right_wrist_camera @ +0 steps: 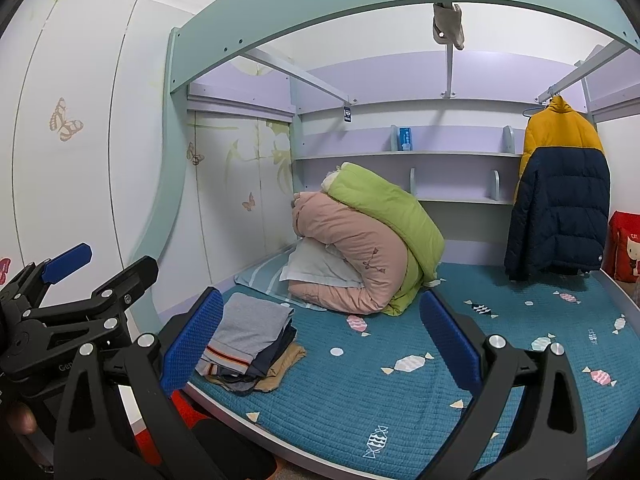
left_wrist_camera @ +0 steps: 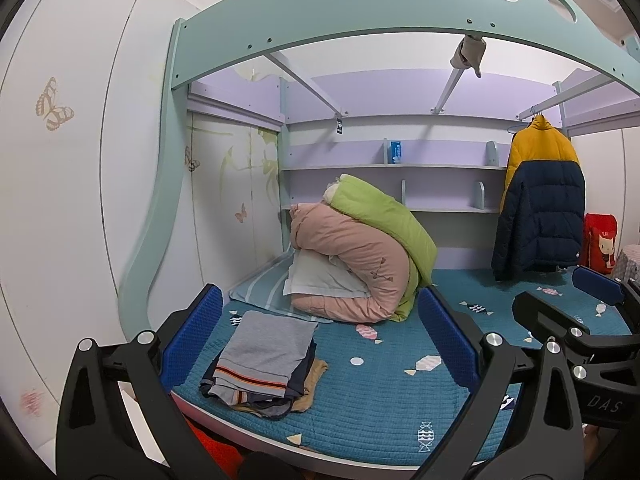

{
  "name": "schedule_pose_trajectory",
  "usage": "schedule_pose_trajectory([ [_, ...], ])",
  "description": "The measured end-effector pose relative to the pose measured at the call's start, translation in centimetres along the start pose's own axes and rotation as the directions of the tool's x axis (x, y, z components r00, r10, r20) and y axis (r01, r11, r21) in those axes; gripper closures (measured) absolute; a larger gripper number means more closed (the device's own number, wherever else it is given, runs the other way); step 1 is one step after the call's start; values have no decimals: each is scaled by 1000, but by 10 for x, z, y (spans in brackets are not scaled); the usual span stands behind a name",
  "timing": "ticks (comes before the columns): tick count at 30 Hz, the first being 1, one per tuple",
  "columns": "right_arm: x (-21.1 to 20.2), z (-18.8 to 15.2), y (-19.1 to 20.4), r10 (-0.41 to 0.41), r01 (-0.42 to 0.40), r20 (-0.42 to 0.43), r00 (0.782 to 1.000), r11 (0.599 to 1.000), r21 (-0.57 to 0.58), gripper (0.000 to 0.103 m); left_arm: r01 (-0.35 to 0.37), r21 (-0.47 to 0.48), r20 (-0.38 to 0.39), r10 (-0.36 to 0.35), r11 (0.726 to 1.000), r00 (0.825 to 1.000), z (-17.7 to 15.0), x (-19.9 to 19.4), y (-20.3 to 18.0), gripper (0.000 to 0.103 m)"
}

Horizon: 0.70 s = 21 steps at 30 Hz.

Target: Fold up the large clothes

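Both grippers hang in the air before the bed with nothing between their blue-padded fingers: the left gripper is spread wide, and the right gripper is likewise released and empty. No garment is in hand, so I judge this a pause between garments, either at the start or after 1 piece is finished.

A stack of folded clothes, grey knit on top with darker and tan pieces beneath, lies at the near left edge of the teal quilted mattress cover. The only large garment left unfolded seems to be the yellow and navy puffer jacket, hanging from a rail at the far right, well apart from both grippers. The next move probably calls for reaching right, lifting it off its hanger and spreading it on the bare middle of the bed.

The rolled pink quilt and green quilt fill the far left corner, narrowing the room for spreading. The upper bunk's mint-green frame arches overhead, limiting any high lift.
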State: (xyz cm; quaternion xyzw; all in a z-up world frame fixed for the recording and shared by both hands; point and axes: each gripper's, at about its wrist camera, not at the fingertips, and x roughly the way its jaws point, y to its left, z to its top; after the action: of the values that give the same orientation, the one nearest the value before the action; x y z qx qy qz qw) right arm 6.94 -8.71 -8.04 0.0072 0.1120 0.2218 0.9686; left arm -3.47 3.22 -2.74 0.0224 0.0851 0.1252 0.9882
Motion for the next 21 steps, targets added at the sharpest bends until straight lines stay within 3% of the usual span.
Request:
schedule_pose_trajectory([
  [21,-2,-1,2,-21,21,0,1000,1000,7,8,17,-3,3,-17,1000,1000,-1,4,-1,5],
])
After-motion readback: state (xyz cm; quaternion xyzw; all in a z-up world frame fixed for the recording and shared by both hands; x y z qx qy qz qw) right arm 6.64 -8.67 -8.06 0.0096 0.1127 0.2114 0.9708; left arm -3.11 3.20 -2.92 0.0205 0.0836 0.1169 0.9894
